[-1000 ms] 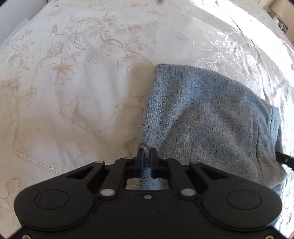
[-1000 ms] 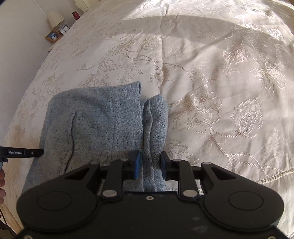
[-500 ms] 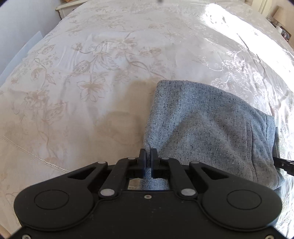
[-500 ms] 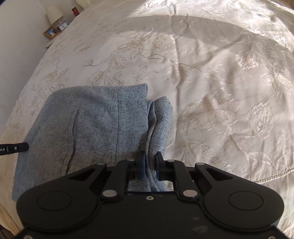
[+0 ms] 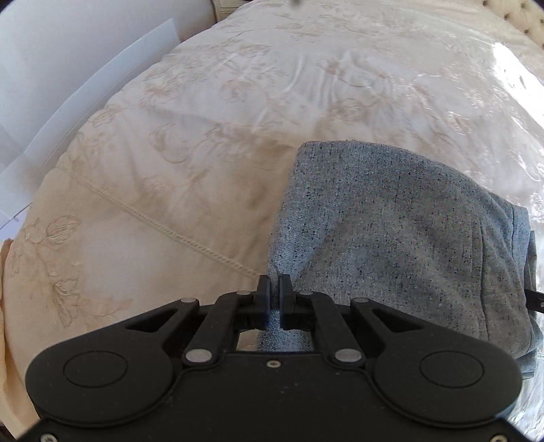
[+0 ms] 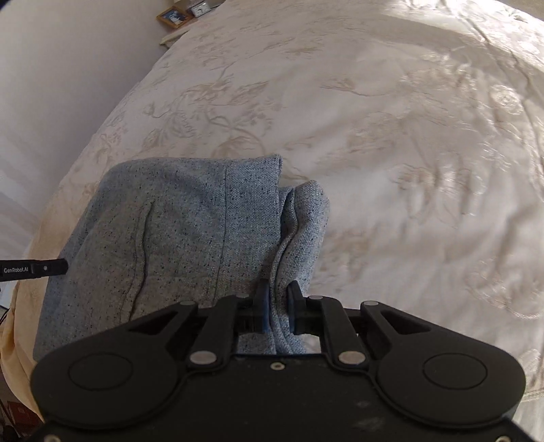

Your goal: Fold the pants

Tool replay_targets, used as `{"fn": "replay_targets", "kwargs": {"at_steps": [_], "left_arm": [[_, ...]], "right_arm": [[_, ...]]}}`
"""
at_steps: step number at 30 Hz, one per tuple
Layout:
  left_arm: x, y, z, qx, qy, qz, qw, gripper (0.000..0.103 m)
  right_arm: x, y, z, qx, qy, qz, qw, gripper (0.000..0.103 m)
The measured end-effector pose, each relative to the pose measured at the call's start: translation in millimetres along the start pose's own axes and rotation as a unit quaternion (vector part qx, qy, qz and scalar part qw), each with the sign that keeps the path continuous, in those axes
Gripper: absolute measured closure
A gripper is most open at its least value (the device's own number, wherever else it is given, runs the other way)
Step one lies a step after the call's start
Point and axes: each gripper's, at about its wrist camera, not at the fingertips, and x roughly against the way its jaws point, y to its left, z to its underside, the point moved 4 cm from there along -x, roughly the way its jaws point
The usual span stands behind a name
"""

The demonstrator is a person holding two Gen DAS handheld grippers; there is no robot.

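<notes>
One big bedspread (image 5: pixel 190 142), cream w/ floral stitching and a corded seam, fills both views; the grey speckled pants (image 5: pixel 391 231) lie on its near edge, already doubled into a thick bundle. In the right wrist view the pants (image 6: pixel 176 231) show a pocket slit, a leg seam and a loose rolled flap on the right side.

Fabric looks soft, mid-weight knit, prob. limp and a bit bulky: it should sag between grips, not slip, and layers may shift apart. Best hold is at the near corners, pinching all layers.

Left gripper (image 5: pixel 274 289) is clamped on the near-left corner, cloth between the pads. Right gripper (image 6: pixel 277 299) is pinched on the rolled flap at the near-right corner.

Far left in the right wrist view: a picture frame (image 6: pixel 171 17) and small clock (image 6: pixel 200 6), well apart. Nothing on the bedspread blocks the way.
</notes>
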Motion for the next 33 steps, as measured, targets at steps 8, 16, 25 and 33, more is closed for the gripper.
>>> {"fn": "replay_targets", "kwargs": {"at_steps": [8, 16, 25, 33], "left_arm": [[-20.9, 25.3, 5.4, 0.014, 0.022, 0.009, 0.9996, 0.092], [-27.6, 18.3, 5.6, -0.004, 0.032, 0.003, 0.9995, 0.086], [-6.3, 20.3, 7.0, -0.011, 0.011, -0.005, 0.9999, 0.084], [28.8, 4.9, 14.5, -0.03, -0.025, -0.009, 0.9992, 0.084]], "right_arm": [[-21.6, 54.4, -15.0, 0.041, 0.009, 0.012, 0.999, 0.09], [-21.9, 46.9, -9.7, 0.022, 0.013, 0.064, 0.998, 0.083], [-1.6, 57.2, -1.2, 0.032, -0.015, 0.112, 0.993, 0.081], [41.7, 83.1, -0.7, 0.034, -0.075, 0.117, 0.99, 0.079]]}}
